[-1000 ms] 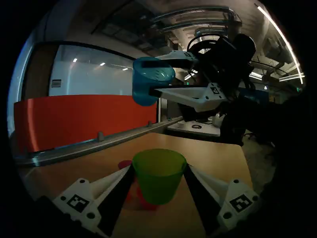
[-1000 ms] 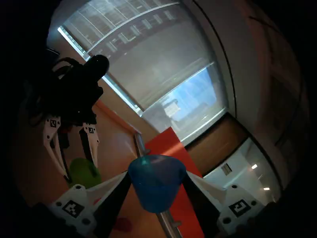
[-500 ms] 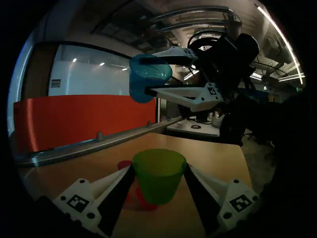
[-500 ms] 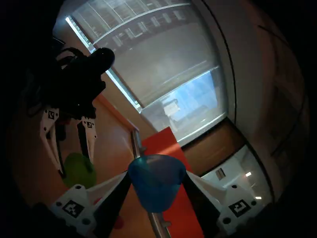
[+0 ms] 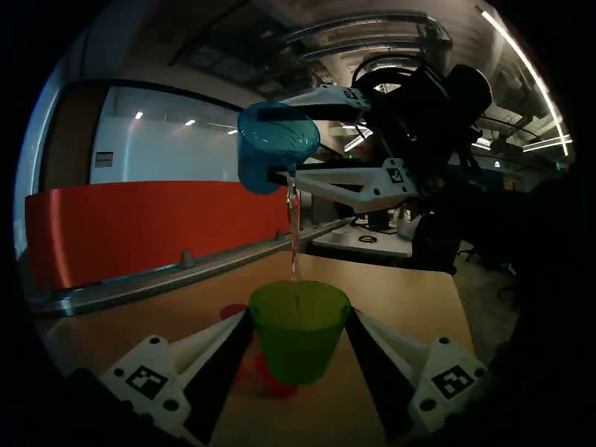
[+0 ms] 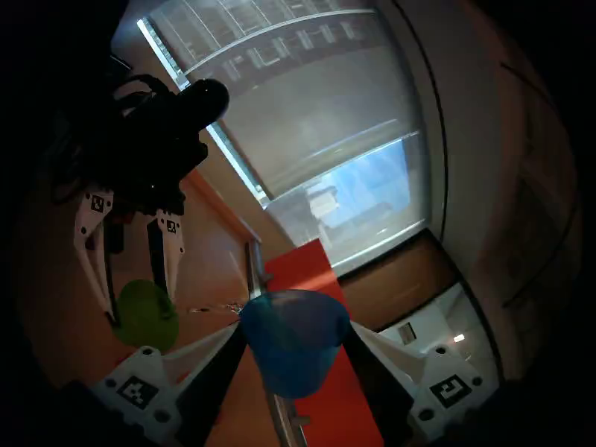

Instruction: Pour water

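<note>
My left gripper [image 5: 298, 334] is shut on a green cup [image 5: 299, 325], held upright just above the wooden table [image 5: 402, 290]. Above it, the right gripper [image 5: 298, 141] holds a blue cup [image 5: 274, 147] tipped on its side, and a thin stream of water [image 5: 293, 231] falls from its rim into the green cup. In the right gripper view, my right gripper [image 6: 294, 350] is shut on the blue cup [image 6: 293, 349]. The green cup [image 6: 146, 315] sits to its left between the left gripper's white fingers [image 6: 164, 249], with water [image 6: 216, 308] running toward it.
A red object [image 5: 257, 365] lies on the table behind and below the green cup. An orange partition [image 5: 149, 220] with a metal rail [image 5: 186, 264] borders the table's far side. Another desk [image 5: 365, 240] stands beyond the table.
The blue cup has tipped further and moved slightly left over the green cup. Water now streams out of it into the green cup. The left gripper has stayed still.
</note>
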Demonstrator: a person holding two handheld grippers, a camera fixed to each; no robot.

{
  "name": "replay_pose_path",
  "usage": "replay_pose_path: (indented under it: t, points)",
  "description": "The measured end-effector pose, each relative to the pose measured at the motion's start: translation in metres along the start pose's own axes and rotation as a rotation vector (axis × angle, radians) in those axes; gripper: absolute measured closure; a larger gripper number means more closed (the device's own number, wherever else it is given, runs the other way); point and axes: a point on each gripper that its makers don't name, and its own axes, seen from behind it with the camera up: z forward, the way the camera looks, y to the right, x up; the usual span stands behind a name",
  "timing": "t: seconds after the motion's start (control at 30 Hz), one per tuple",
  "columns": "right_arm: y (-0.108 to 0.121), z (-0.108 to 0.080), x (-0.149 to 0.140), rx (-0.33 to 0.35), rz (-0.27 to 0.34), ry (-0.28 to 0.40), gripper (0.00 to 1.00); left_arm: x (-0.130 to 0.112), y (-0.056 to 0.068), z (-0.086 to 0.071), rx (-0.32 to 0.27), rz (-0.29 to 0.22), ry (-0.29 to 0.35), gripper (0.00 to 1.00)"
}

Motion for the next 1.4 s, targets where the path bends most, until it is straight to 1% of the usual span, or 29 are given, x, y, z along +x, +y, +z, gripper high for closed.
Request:
replay_pose_path:
  t: [0.5,0.6,1.1,1.4]
  points:
    - [0.003,-0.005,0.002,-0.009,-0.050,-0.002,0.10,0.000,0.001,0.000,-0.001,0.002,-0.002,0.13]
    - [0.004,-0.002,0.001,-0.011,-0.061,-0.002,0.09,0.000,0.001,0.000,0.000,0.004,-0.004,0.13]
    - [0.009,-0.001,0.001,-0.030,-0.117,-0.003,0.09,0.002,0.001,0.000,0.000,0.012,-0.004,0.13]
    - [0.011,-0.003,0.004,-0.032,-0.146,-0.004,0.09,0.002,0.000,0.000,-0.003,0.001,0.003,0.13]
